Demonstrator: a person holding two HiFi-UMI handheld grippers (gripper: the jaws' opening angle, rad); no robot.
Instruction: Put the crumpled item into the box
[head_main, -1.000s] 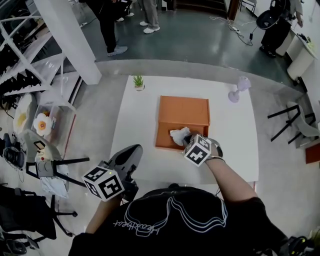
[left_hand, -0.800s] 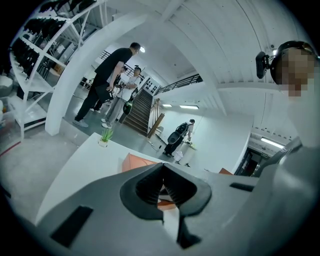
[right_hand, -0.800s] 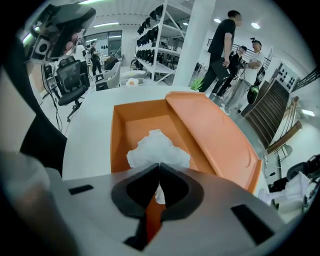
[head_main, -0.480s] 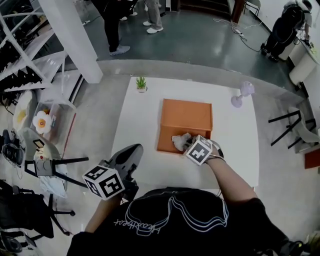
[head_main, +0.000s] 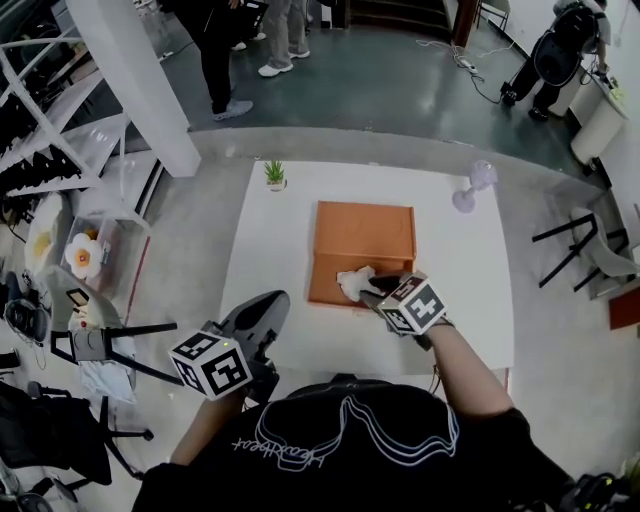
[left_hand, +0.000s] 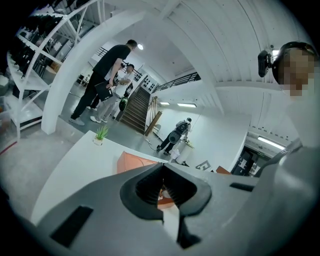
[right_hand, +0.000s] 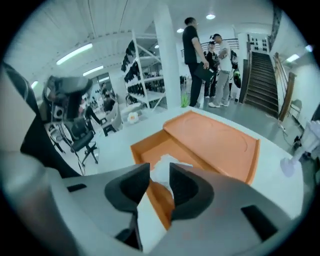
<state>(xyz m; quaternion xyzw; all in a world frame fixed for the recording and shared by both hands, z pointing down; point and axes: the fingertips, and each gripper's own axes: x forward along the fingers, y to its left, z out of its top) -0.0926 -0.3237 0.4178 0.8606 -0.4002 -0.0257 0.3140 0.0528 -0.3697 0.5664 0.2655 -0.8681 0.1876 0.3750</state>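
Note:
An orange box (head_main: 330, 285) with its lid (head_main: 365, 230) laid flat behind it rests on the white table (head_main: 270, 250). The white crumpled item (head_main: 352, 281) lies in the box's near tray. My right gripper (head_main: 376, 291) hovers at the tray's near right edge. Its jaws are opening; the crumpled item (right_hand: 164, 167) shows just past the gap and the pads do not press it. My left gripper (head_main: 262, 314) hangs off the table's near left edge, jaws shut (left_hand: 161, 186) and empty.
A small potted plant (head_main: 274, 174) stands at the table's far left corner, a pale purple desk fan (head_main: 472, 187) at the far right. Chairs (head_main: 590, 250) stand right of the table, shelving (head_main: 60, 110) and a white pillar (head_main: 140, 80) to the left. People stand beyond.
The right gripper's jaws have parted and let go of the crumpled item, which now rests in the box. The gripper has drawn back slightly toward me. The left gripper stayed put.

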